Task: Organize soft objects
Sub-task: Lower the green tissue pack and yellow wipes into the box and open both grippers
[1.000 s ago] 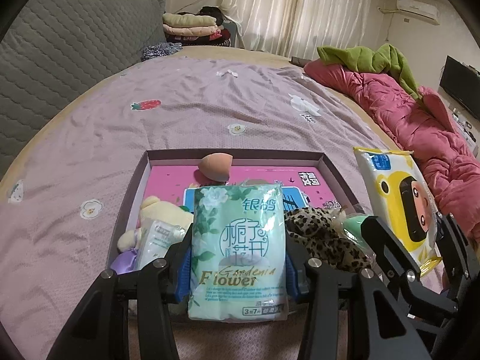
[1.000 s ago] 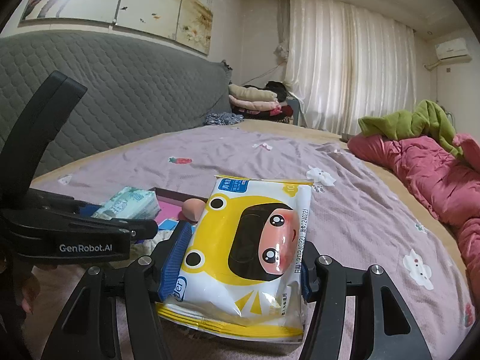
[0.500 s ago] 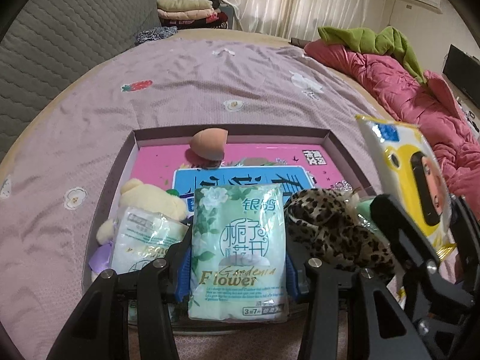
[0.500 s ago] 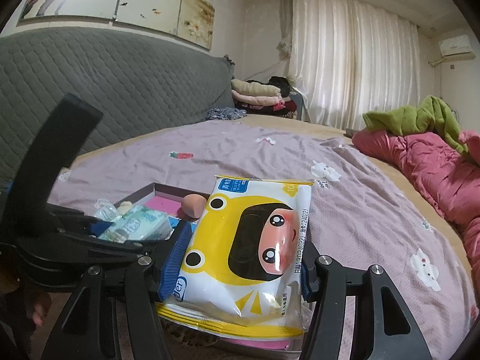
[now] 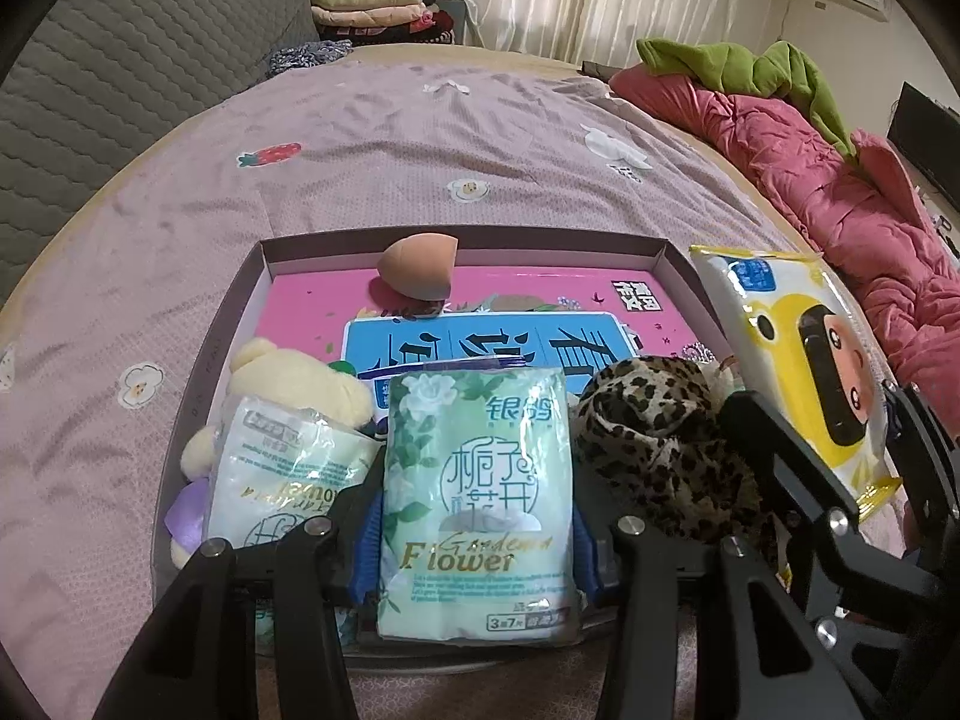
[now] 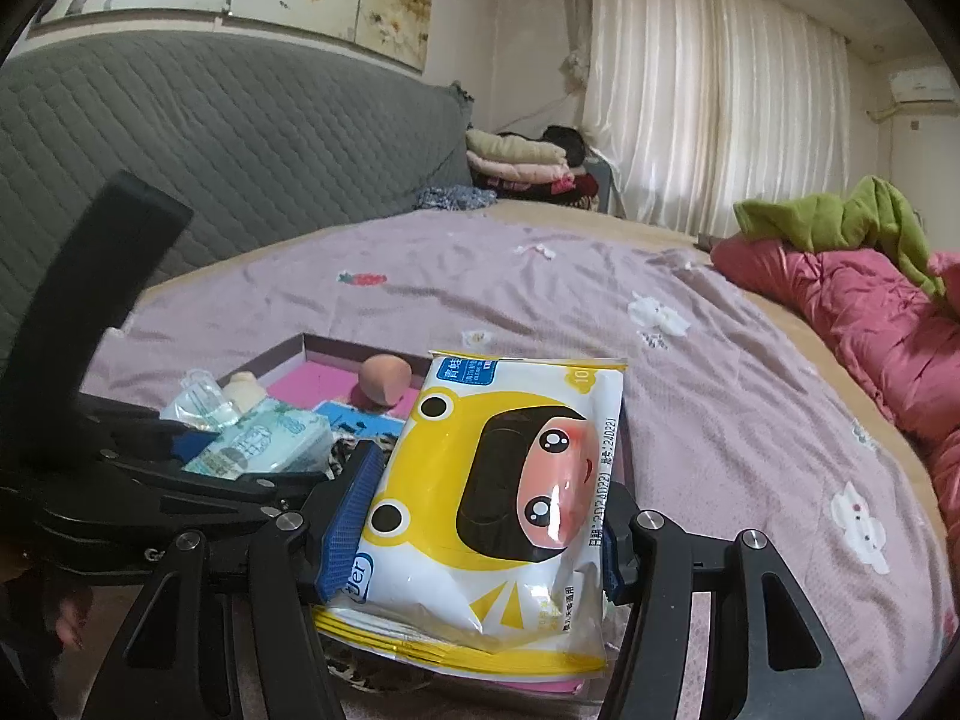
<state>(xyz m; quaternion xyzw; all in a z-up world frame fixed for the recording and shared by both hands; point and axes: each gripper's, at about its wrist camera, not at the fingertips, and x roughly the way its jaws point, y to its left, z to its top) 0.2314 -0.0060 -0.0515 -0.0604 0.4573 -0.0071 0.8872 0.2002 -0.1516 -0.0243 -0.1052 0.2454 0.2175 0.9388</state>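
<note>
glossy tissue pack point(image 5: 477, 492), crinkly wipes pouch point(image 6: 498, 498)

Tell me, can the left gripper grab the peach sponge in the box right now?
Probably not. The left gripper is shut on the green tissue pack, so nothing else fits, though the sponge sits uncovered further back.

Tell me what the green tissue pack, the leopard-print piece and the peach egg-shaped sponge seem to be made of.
Green tissue pack: thin glossy plastic film, judging by its glare and crinkles. Leopard-print piece: soft fabric, probably matte; it bunches in folds. Peach sponge: likely foam, matte and smooth with no shine.
</note>
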